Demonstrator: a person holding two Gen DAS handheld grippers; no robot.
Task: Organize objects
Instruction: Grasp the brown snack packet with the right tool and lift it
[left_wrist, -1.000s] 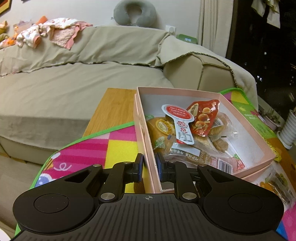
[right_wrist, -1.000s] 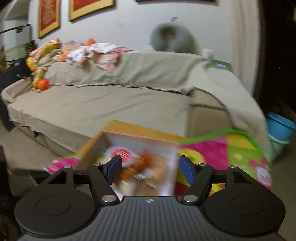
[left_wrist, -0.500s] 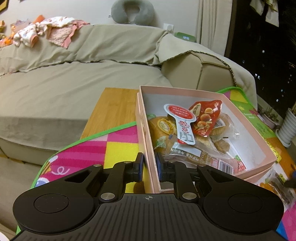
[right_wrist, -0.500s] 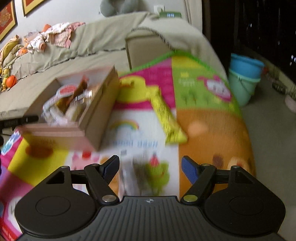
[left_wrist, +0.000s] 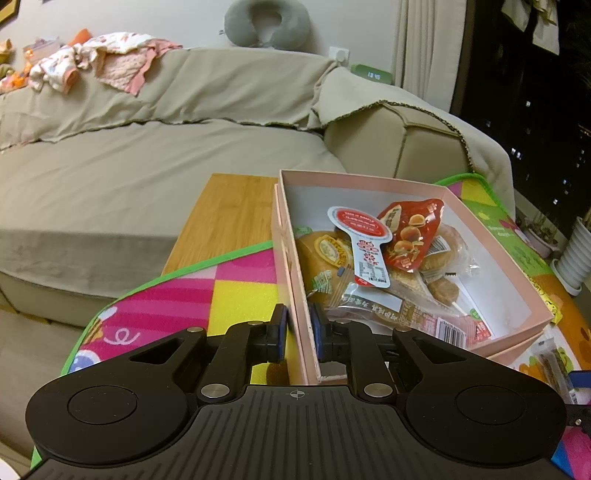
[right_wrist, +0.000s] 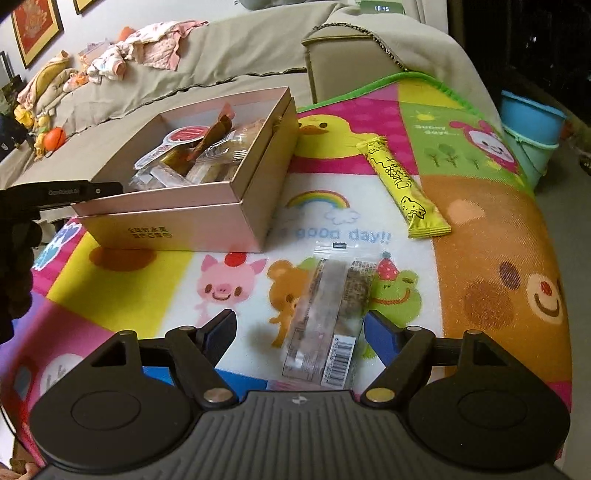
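A pink box (left_wrist: 480, 218) holding several wrapped snacks sits on a colourful play mat; it also shows in the right wrist view (right_wrist: 192, 221). My left gripper (left_wrist: 297, 334) is shut on the box's near left wall. My right gripper (right_wrist: 301, 334) is open and empty, just above a clear-wrapped brown snack bar (right_wrist: 328, 317) that lies on the mat between its fingers. A yellow cheese stick packet (right_wrist: 402, 192) lies on the mat further right.
The play mat (right_wrist: 480, 240) covers a wooden table (left_wrist: 225, 218) in front of a beige sofa (left_wrist: 147, 166). Stacked blue and green buckets (right_wrist: 532, 133) stand on the floor at right. Clothes (left_wrist: 103, 62) and a grey neck pillow (left_wrist: 267, 22) lie on the sofa back.
My right gripper has swung from facing the sofa and box down and right over the mat, arriving above the clear-wrapped snack bar. My left gripper keeps its hold on the box wall.
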